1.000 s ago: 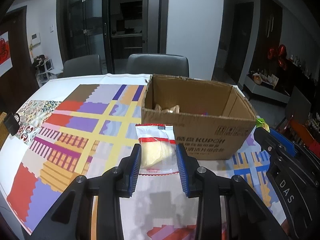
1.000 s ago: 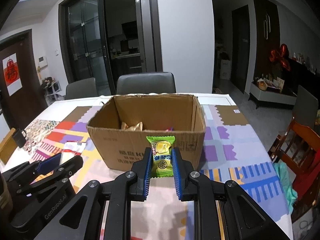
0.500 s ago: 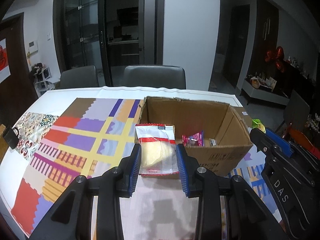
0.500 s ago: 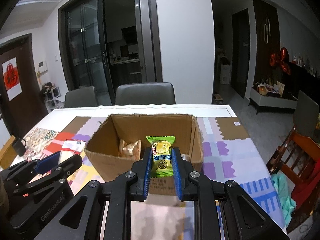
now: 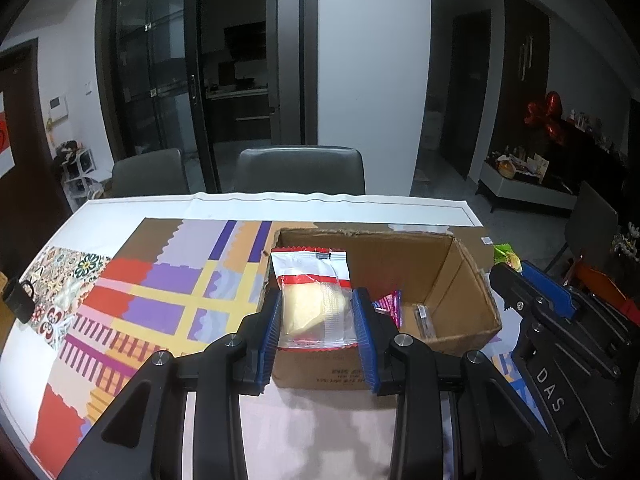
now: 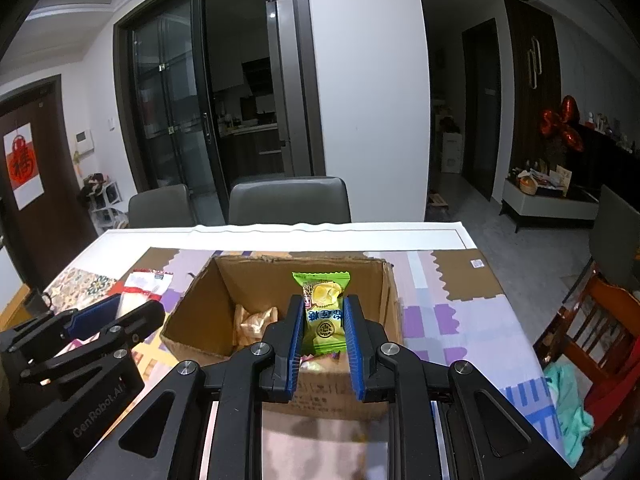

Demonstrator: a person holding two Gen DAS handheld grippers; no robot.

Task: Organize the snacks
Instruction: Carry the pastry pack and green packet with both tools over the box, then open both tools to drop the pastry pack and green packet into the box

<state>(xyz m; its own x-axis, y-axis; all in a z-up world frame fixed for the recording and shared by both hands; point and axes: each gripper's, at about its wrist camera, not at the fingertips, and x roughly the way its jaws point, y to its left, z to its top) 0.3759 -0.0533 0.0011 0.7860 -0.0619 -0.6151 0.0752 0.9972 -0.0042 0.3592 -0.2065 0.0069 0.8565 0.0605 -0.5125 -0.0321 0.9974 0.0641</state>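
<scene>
An open cardboard box (image 5: pixel 464 276) (image 6: pixel 196 320) stands on the patterned tablecloth. My left gripper (image 5: pixel 316 320) is shut on a clear white-and-red snack packet (image 5: pixel 312 296) with a yellow cake inside, held above the box's near left corner. My right gripper (image 6: pixel 323 328) is shut on a green snack packet (image 6: pixel 323 312), held over the box's near edge. Inside the box lie a pink wrapper (image 5: pixel 390 306), a clear packet (image 5: pixel 422 316) and a tan packet (image 6: pixel 254 322). Each gripper shows in the other's view: the right one (image 5: pixel 540 300), the left one (image 6: pixel 116 316).
Two grey chairs (image 5: pixel 298 170) (image 5: pixel 146 172) stand at the table's far edge. A black mug (image 5: pixel 18 300) sits at the table's left edge. A wooden chair (image 6: pixel 592 332) with teal cloth stands to the right.
Both grippers have risen and moved forward with their packets, from in front of the box to above its near edge. The box interior now shows more.
</scene>
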